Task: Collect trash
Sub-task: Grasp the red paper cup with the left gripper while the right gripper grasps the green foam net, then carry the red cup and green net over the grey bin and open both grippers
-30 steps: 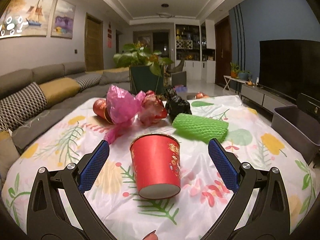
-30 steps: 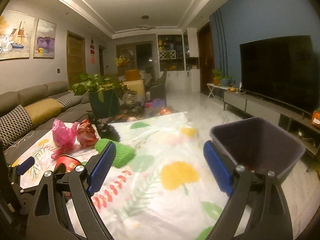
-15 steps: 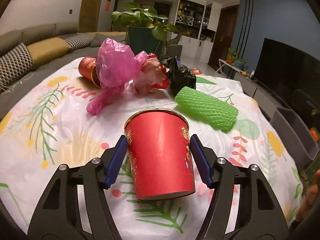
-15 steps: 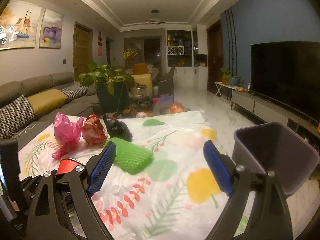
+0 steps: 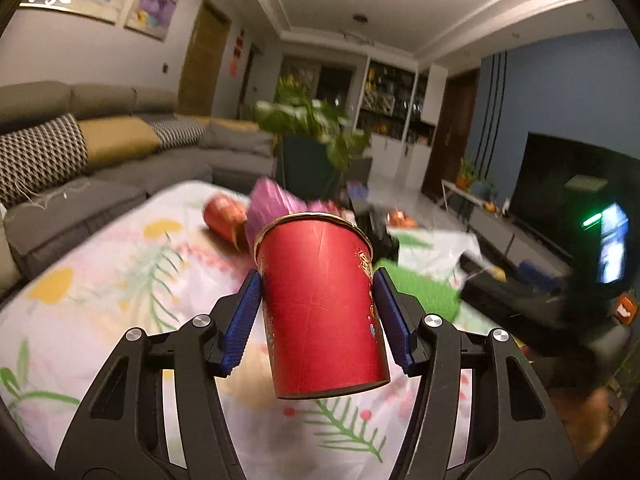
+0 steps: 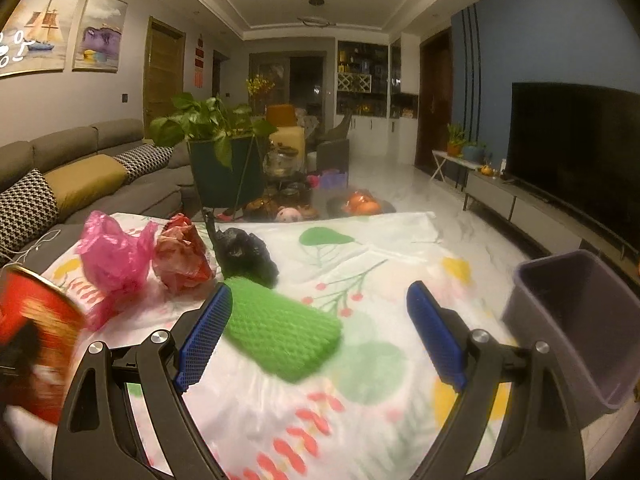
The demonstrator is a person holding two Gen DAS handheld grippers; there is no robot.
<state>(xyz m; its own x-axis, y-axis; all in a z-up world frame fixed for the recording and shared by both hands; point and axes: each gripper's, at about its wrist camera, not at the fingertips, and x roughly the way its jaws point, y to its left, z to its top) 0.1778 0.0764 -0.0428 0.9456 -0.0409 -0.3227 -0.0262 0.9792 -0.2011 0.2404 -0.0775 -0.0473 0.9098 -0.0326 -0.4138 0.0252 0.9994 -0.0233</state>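
My left gripper (image 5: 318, 322) is shut on a red paper cup (image 5: 320, 308) and holds it above the flowered tablecloth (image 5: 100, 300); the cup also shows blurred at the left of the right wrist view (image 6: 32, 344). My right gripper (image 6: 320, 336) is open and empty above the cloth, with a green foam net (image 6: 280, 332) between its fingers. A pink plastic bag (image 6: 112, 260), a red crumpled wrapper (image 6: 180, 258) and a black bag (image 6: 244, 256) lie behind it. A second red cup (image 5: 222, 216) lies on its side further back.
A dark grey bin (image 6: 576, 328) stands off the table's right edge. A grey sofa (image 6: 80, 176) runs along the left. A potted plant (image 6: 216, 152) and a glass table stand behind the cloth. A TV (image 6: 576, 148) is on the right wall.
My left gripper has lifted the red cup off the cloth and swung to the right. My right gripper has moved forward over the green foam net and stayed open.
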